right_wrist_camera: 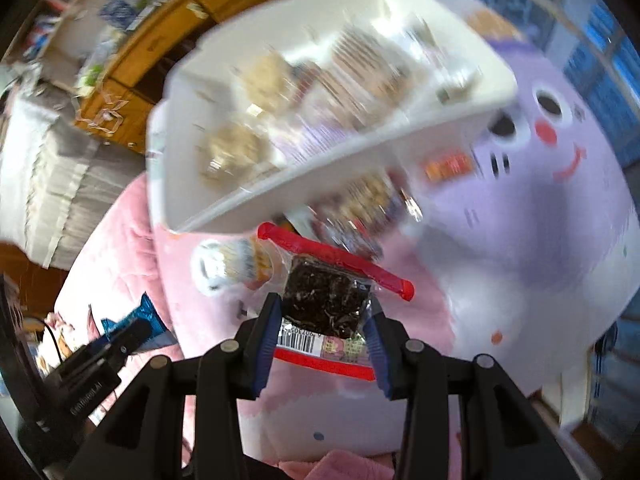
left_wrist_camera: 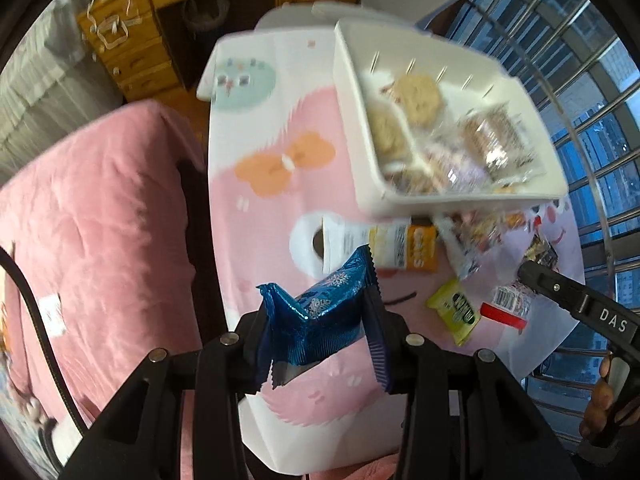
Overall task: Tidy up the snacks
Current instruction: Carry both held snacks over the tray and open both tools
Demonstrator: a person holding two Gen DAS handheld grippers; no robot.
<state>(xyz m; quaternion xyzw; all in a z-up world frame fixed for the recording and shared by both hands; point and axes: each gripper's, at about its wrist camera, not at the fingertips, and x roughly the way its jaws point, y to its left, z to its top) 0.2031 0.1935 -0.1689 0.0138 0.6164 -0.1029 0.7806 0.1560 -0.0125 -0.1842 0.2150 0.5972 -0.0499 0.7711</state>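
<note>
My left gripper (left_wrist_camera: 320, 316) is shut on a shiny blue snowflake snack packet (left_wrist_camera: 320, 312), held above the cartoon-print table (left_wrist_camera: 264, 240). My right gripper (right_wrist_camera: 324, 320) is shut on a clear red-edged packet with a dark brownie (right_wrist_camera: 326, 300). A white bin (left_wrist_camera: 360, 128) at the table's far side holds several wrapped cookies and cakes (left_wrist_camera: 416, 96); it also shows in the right wrist view (right_wrist_camera: 280, 184). Loose snacks lie in front of the bin: an orange packet (left_wrist_camera: 404, 248), a yellow-green packet (left_wrist_camera: 456, 308), a red-edged packet (left_wrist_camera: 504, 312). The right gripper's body (left_wrist_camera: 576, 304) shows in the left view.
A pink blanket (left_wrist_camera: 100, 220) covers the bed left of the table. A wooden desk with drawers (left_wrist_camera: 132, 52) stands behind. A barred window (left_wrist_camera: 600, 120) is on the right. The left gripper with its blue packet (right_wrist_camera: 132, 328) shows low left in the right wrist view.
</note>
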